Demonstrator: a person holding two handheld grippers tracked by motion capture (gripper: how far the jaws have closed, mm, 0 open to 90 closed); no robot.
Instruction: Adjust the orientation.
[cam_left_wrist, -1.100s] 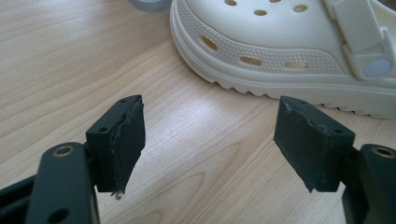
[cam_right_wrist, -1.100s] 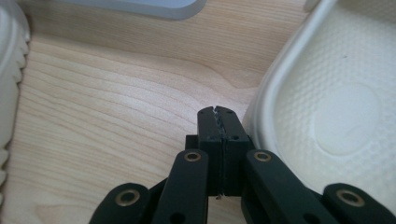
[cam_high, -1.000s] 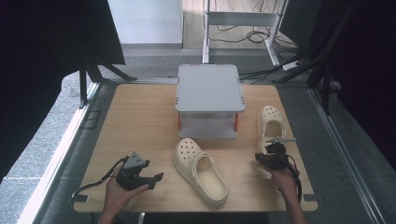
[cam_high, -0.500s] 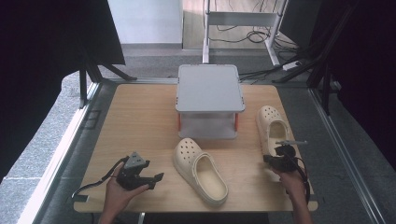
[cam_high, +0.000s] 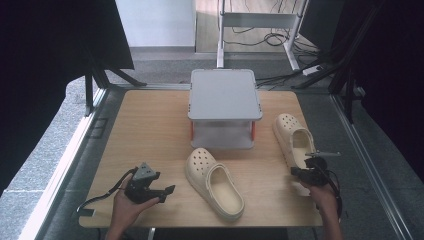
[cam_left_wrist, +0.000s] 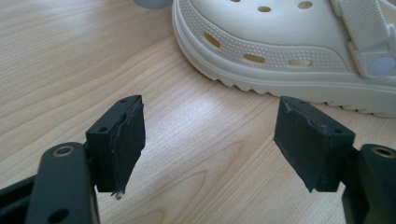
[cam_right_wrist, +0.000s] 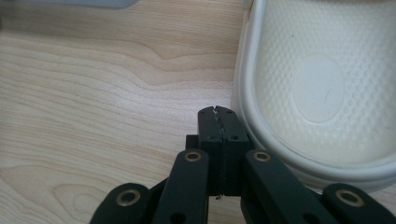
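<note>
The wooden table carried a grey two-tier stand at its far middle, and that stand looked like the likely home for the shoes. Two cream clogs lay in front of it: the middle clog sat just before the stand, toe toward it and heel toward you, and the right clog lay beside the stand's right edge.

Your left gripper rested low at the near left, its jaws spread wide with nothing between them; in the left gripper view the side of the middle clog lay ahead of the pads, near but apart. Your right gripper sat at the heel of the right clog, its jaws pressed flat together on nothing, their tips just beside the heel rim and possibly brushing it; I could not tell whether they touched.

To do this step well, you probably needed to spread the right jaws before going further, since closed jaws could only nudge the shoe. A good bite would have put one pad inside the heel wall and one outside, squarely on the rim rather than the loose strap. Squeezing the soft foam gently and lifting level would have kept the toe from dragging or swinging into the stand.
</note>
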